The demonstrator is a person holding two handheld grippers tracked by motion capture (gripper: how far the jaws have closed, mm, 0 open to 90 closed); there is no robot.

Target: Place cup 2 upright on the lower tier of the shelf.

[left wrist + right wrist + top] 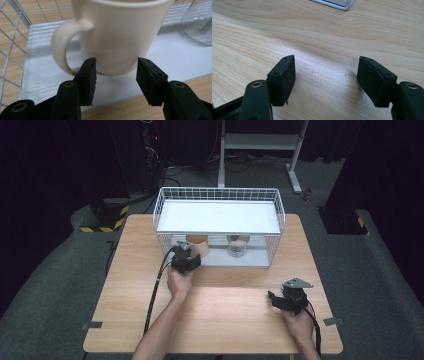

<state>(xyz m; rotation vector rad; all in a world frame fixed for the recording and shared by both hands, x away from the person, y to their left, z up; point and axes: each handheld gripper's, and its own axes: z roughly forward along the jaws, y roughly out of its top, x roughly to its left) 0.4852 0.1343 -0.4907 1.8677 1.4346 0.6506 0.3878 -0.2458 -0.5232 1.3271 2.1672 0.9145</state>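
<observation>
The fingers of the left gripper are closing on the lower body of a cream mug, 1 pad on each side, and they seem to be pressing against it; this looks as narrow as this gripper is going, so I am judging the mug as held. The mug is standing upright on the white lower shelf of a wire rack at the far side of the wooden table, with its handle pointing to the left in the left gripper view. A glass jar is standing near it on the same shelf. The right gripper is resting low over the bare table, its jaws standing about half open and holding nothing. The risk I am seeing is in the grip: the pads are sitting very low on a smooth, rounded wall, so the mug could be tipping forward or slipping when it is lifted. The upper shelf is also hanging close above, so a fast lift could be knocking the rim against it, or pushing the jar.
</observation>
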